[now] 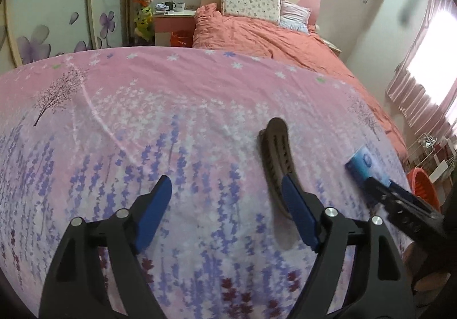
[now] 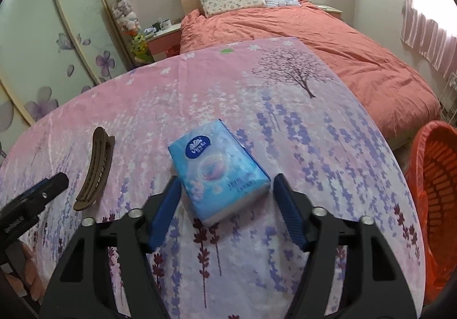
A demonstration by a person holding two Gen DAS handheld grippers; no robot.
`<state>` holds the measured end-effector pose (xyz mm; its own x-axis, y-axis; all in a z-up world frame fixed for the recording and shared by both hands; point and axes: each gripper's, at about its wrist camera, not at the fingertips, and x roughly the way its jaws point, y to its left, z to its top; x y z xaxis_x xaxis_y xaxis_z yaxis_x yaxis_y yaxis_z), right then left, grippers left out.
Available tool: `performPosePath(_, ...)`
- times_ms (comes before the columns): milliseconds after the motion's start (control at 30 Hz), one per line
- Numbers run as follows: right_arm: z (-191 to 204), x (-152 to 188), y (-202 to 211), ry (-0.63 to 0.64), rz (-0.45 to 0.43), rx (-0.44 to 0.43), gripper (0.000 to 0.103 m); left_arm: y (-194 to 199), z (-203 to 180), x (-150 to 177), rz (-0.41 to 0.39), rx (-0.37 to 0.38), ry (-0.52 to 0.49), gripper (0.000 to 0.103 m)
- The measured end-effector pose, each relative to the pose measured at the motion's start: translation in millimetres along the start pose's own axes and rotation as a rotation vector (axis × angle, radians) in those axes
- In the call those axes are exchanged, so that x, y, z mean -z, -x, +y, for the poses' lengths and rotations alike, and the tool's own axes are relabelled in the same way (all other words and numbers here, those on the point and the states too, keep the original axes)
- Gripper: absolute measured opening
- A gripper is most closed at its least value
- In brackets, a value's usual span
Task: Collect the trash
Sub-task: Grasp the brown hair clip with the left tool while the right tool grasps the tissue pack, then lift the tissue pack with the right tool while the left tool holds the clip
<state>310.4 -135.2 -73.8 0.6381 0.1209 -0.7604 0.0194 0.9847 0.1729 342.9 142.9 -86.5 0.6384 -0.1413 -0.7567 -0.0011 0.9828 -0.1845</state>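
A brown hair clip [image 1: 277,153] lies on the pink flowered cloth [image 1: 142,119], its near end just beside the right fingertip of my left gripper [image 1: 225,180], which is open and holds nothing. The blue tissue pack [image 2: 217,164] rests flat on the cloth [image 2: 314,147], with its near half between the blue pads of my right gripper [image 2: 227,178]. Those jaws are open, with a slim gap on the right side. In the right wrist view the hair clip [image 2: 95,167] lies to the left. In the left wrist view the tissue pack [image 1: 364,162] and right gripper [image 1: 381,184] appear at the right.
An orange basket bin [image 2: 437,176] lined with an orange bag stands on the floor past the cloth's right edge. Behind it is a bed with a coral duvet [image 2: 328,42]. A nightstand [image 1: 174,16] and a second orange bin [image 1: 180,39] stand beside it.
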Motion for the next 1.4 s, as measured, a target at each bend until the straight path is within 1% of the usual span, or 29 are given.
performPosePath(167, -7.9, 9.0, 8.0, -0.003, -0.004, 0.018, 0.058, -3.9, -22.6, -0.5, -0.003, 0.020, -0.005, 0.078)
performPosePath(233, -16.7, 16.0, 15.9, -0.021, -0.008, 0.042, 0.058, -9.8, -34.1, -0.8, 0.001, 0.001, -0.021, 0.078)
performPosePath(300, -24.2, 20.7, 21.9, -0.043, -0.006, 0.046, 0.058, -19.1, -44.6, -2.5, 0.014, -0.023, -0.037, 0.077)
performPosePath(333, -27.5, 23.6, 25.2, -0.052, -0.006, 0.047, 0.058, -26.5, -51.0, -3.4, 0.028, -0.046, -0.045, 0.076)
performPosePath(367, -29.3, 25.1, 26.6, -0.055, -0.005, 0.047, 0.058, -32.3, -54.4, -4.6, 0.037, -0.059, -0.048, 0.071)
performPosePath(433, -31.9, 27.6, 29.7, -0.060, -0.002, 0.044, 0.059, -38.1, -61.4, -7.0, 0.028, -0.106, -0.069, 0.065)
performPosePath(467, -32.8, 28.2, 30.3, -0.060, -0.001, 0.041, 0.060, -40.5, -64.3, -8.4, 0.029, -0.127, -0.079, 0.059)
performPosePath(500, -33.4, 28.1, 31.0, -0.060, -0.003, 0.036, 0.062, -42.1, -66.8, -9.2, 0.028, -0.131, -0.084, 0.047)
performPosePath(567, -33.5, 27.9, 31.6, -0.054, -0.014, 0.026, 0.066, -43.7, -70.6, -10.7, 0.026, -0.146, -0.097, 0.037)
performPosePath(600, -33.7, 28.3, 31.5, -0.052, -0.017, 0.026, 0.066, -43.6, -71.2, -10.6, 0.027, -0.141, -0.099, 0.032)
performPosePath(667, -32.1, 27.7, 29.0, -0.044, -0.015, 0.027, 0.065, -40.5, -70.4, -7.5, 0.027, -0.134, -0.108, 0.032)
performPosePath(700, -31.1, 28.4, 27.1, -0.034, -0.008, 0.034, 0.061, -37.0, -70.7, -2.0, 0.028, -0.128, -0.113, 0.032)
performPosePath(767, -31.3, 30.6, 29.4, -0.031, -0.009, 0.037, 0.060, -28.1, -65.8, 6.6, 0.034, -0.112, -0.131, 0.032)
performPosePath(867, -32.1, 37.9, 35.9, -0.036, -0.003, 0.028, 0.060, -11.6, -53.3, 22.6, 0.037, -0.084, -0.142, 0.032)
performPosePath(933, -31.7, 46.4, 42.4, -0.030, 0.000, 0.025, 0.060, 4.2, -45.7, 39.5, 0.038, -0.065, -0.155, 0.032)
performPosePath(1000, -30.1, 57.2, 50.5, -0.015, 0.003, 0.016, 0.061, 14.3, -38.7, 49.0, 0.037, -0.050, -0.157, 0.032)
performPosePath(1067, -28.2, 64.5, 55.8, 0.006, 0.000, 0.011, 0.062, 25.4, -33.4, 60.2, 0.032, -0.036, -0.149, 0.035)
performPosePath(1167, -26.0, 65.4, 57.2, 0.021, -0.002, 0.009, 0.063, 29.5, -29.7, 64.8, 0.030, -0.038, -0.133, 0.046)
performPosePath(1267, -25.9, 58.7, 51.9, 0.011, 0.005, 0.010, 0.063, 28.0, -32.7, 63.6, 0.031, -0.044, -0.121, 0.050)
performPosePath(1400, -22.1, 54.8, 46.9, 0.037, 0.007, 0.028, 0.063, 21.6, -41.3, 57.8, 0.032, -0.072, -0.132, 0.050)
